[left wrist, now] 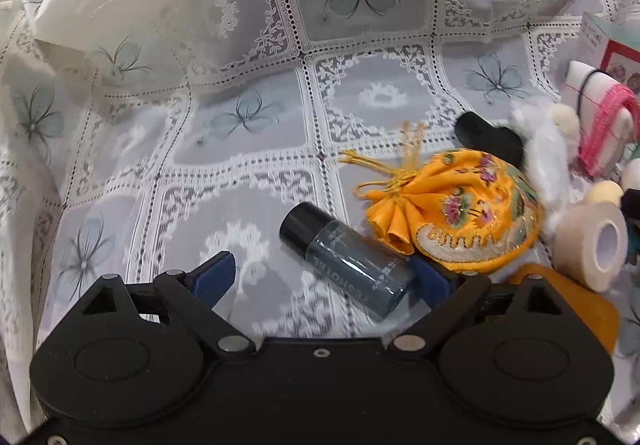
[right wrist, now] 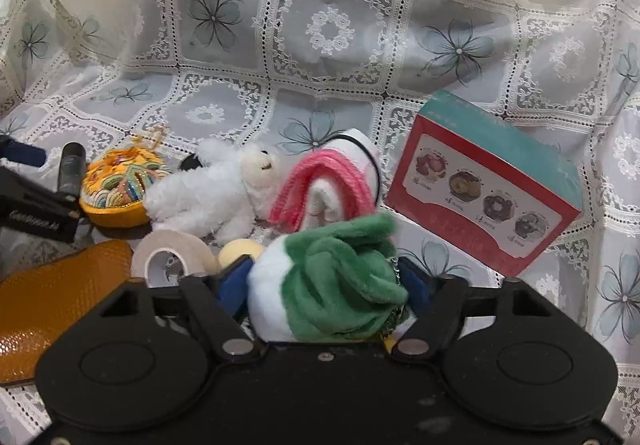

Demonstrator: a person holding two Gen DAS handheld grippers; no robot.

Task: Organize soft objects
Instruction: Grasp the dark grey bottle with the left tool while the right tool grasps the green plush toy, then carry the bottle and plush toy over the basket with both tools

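A green-and-white plush toy sits between the blue fingers of the right claw, which appear to press its sides; it lies on the lace-covered worktop, just before the red box. The left claw gapes open around a small dark bottle, its long axis slanting across the gap. The right hand looks nearer the soft things.

I count one bottle, one yellow pouch, one tape roll, one white plush animal, one green-and-white plush toy, one printed box, and one lace cloth.
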